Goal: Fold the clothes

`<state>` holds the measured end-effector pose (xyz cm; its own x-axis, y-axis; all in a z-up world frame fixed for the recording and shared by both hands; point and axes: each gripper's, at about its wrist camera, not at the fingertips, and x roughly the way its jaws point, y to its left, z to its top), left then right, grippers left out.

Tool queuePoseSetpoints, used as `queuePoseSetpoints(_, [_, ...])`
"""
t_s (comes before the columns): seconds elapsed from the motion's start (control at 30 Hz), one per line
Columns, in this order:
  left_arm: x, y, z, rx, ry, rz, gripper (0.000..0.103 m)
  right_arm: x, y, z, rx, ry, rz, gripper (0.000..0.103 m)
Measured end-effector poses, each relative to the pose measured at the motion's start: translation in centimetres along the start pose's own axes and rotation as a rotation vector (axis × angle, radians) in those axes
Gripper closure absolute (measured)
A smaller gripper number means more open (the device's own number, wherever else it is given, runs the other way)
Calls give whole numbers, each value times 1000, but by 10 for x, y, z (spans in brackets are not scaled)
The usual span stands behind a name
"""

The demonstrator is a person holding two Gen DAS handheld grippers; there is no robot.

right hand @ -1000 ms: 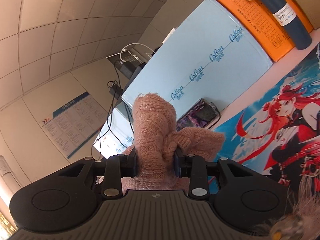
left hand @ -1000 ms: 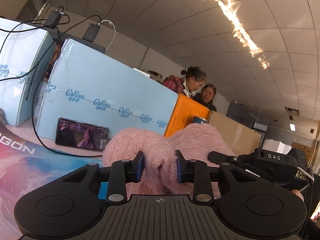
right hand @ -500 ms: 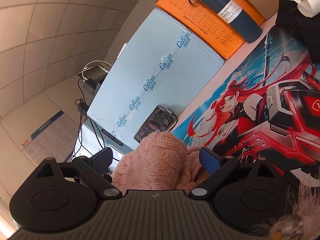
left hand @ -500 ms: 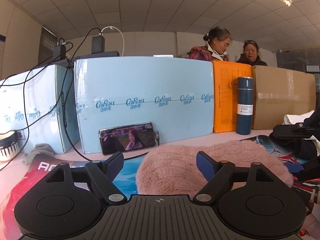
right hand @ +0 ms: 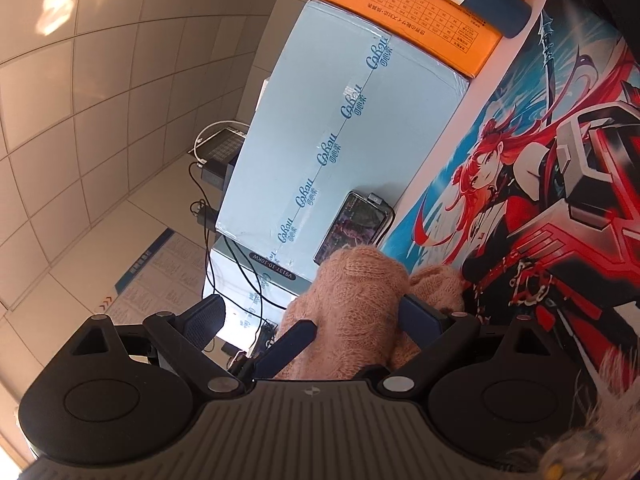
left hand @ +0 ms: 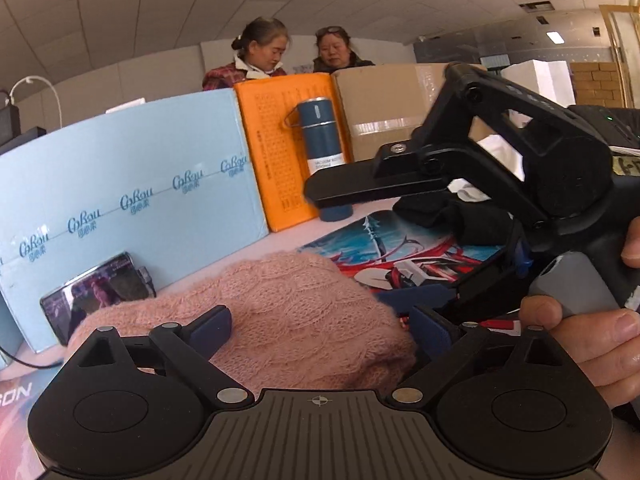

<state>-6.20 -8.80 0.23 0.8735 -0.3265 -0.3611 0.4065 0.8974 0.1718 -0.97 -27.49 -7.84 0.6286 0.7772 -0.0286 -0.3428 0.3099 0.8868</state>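
The pink knit sweater (left hand: 280,316) lies bunched in a soft mound on the printed desk mat (left hand: 404,256), toward the tabletop's back edge where the light blue box (left hand: 128,200) and a phone (left hand: 96,296) propped against it stand. The left gripper (left hand: 320,332) has its jaws spread wide, the mound sitting between them and just ahead, neither pad pinching the knit. The right gripper (right hand: 312,316) is likewise wide open, with the sweater filling the right half of its gap and lying against the right pad; the left pad stands clear of the cloth. In the left wrist view the right gripper's body, and the hand (left hand: 588,344) holding it, crowd in close on the right. The step in hand looks like re-gripping for the next fold, and doing it well probably means seeking out a true edge or corner of the garment instead of biting the thick middle of the heap, closing on a single layer, and setting the two grips well apart so the knit can be drawn flat. The fuzzy yarn is likely to snag and stretch, so a gentle lift suits it. The dark blue vacuum bottle (left hand: 324,152) by the orange box (left hand: 280,148) stands well clear.
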Motion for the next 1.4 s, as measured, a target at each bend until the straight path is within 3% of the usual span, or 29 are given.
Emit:
queuePoseSetpoints(0.07, [0, 11, -2, -56, 7, -9, 61, -2, 1, 1, -12, -31, -39, 9])
queuePoseSetpoints(0.13, [-6, 22, -4, -124, -12, -42, 78, -4, 3, 0, -38, -71, -100, 7])
queuePoseSetpoints(0.2, [-16, 31, -6, -169, -52, -34, 79, -2, 5, -2, -68, -87, -166, 5])
queuePoseSetpoints(0.33, [-38, 49, -4, -241, -144, 52, 79, 5, 8, -6, -137, -82, -277, 5])
queuePoseSetpoints(0.5, [-67, 79, -6, -317, -218, 151, 79, 35, 19, -20, -311, 21, -404, 5])
queuePoseSetpoints(0.67, [-89, 101, -14, -376, -251, 222, 79, 62, 29, -28, -443, 110, -469, 9])
queuePoseSetpoints(0.73, [-93, 105, -18, -393, -253, 238, 79, 72, 35, -33, -515, 120, -534, 22])
queuePoseSetpoints(0.8, [-95, 108, -20, -406, -254, 258, 79, 82, 41, -39, -597, 142, -598, 51])
queuePoseSetpoints(0.83, [-96, 110, -22, -414, -257, 264, 79, 88, 43, -41, -631, 159, -610, 57])
queuePoseSetpoints(0.9, [-97, 111, -22, -420, -263, 276, 81, 98, 47, -42, -698, 195, -606, 80])
queuePoseSetpoints(0.97, [-96, 111, -20, -415, -265, 288, 84, 104, 50, -37, -752, 186, -604, 84])
queuePoseSetpoints(1.13, [-83, 114, -9, -397, -264, 298, 87, 107, 58, -7, -940, -19, -625, 86])
queuePoseSetpoints(1.23, [-74, 111, -6, -417, -263, 268, 84, 99, 48, 9, -887, -52, -602, 86])
queuePoseSetpoints(1.3, [-64, 100, -3, -404, -249, 217, 63, 98, 34, 19, -796, -15, -602, 86])
queuePoseSetpoints(1.37, [-52, 82, 2, -344, -222, 153, 18, 96, 23, 28, -700, 17, -593, 86])
queuePoseSetpoints(1.4, [-47, 72, 4, -298, -208, 123, 13, 95, 20, 32, -655, 27, -583, 86])
